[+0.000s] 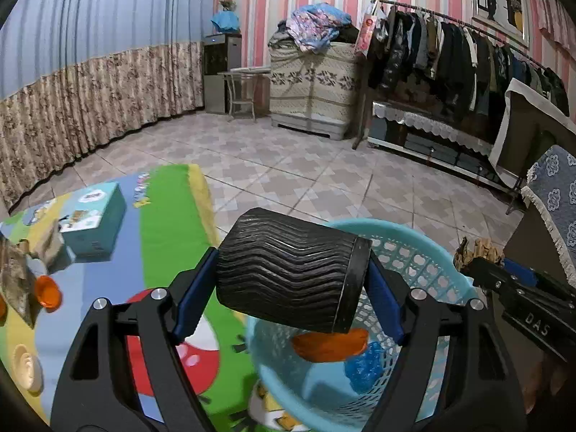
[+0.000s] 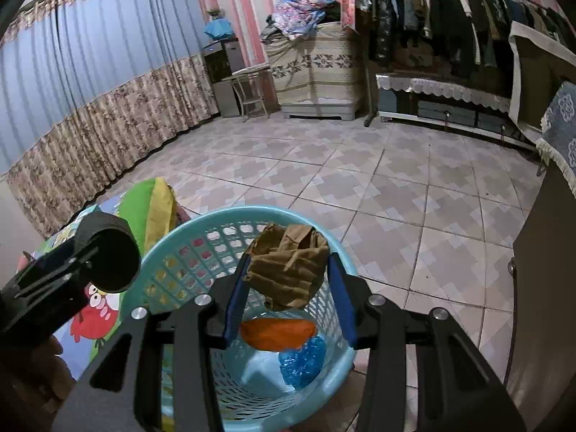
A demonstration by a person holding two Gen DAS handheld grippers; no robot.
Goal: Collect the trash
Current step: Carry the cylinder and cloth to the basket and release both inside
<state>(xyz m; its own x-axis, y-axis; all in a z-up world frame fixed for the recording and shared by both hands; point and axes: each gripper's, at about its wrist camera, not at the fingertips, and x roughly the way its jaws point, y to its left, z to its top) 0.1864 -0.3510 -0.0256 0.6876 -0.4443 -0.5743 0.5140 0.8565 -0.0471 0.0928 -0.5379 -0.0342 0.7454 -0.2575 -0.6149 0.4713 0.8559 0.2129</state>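
Between the blue pads of the left tool (image 1: 292, 280) a black ribbed cup (image 1: 288, 270) is clamped on its side, held over the near rim of the turquoise basket (image 1: 424, 252). Beside it the right tool (image 2: 288, 280) is clamped on a crumpled brown paper wad (image 2: 288, 270) above the basket's open mouth. Inside lie an orange piece (image 2: 277, 333) and a blue crumpled wrapper (image 2: 302, 361). Left of the basket, on the cartoon mat (image 1: 162, 223), sit a teal box (image 1: 97, 219) and an orange cap (image 1: 47, 293).

We see a tiled floor (image 2: 360, 187), pink striped walls (image 1: 252, 18), blue floral-hemmed curtains (image 2: 90, 82), and a laden clothes rack (image 1: 450, 50).
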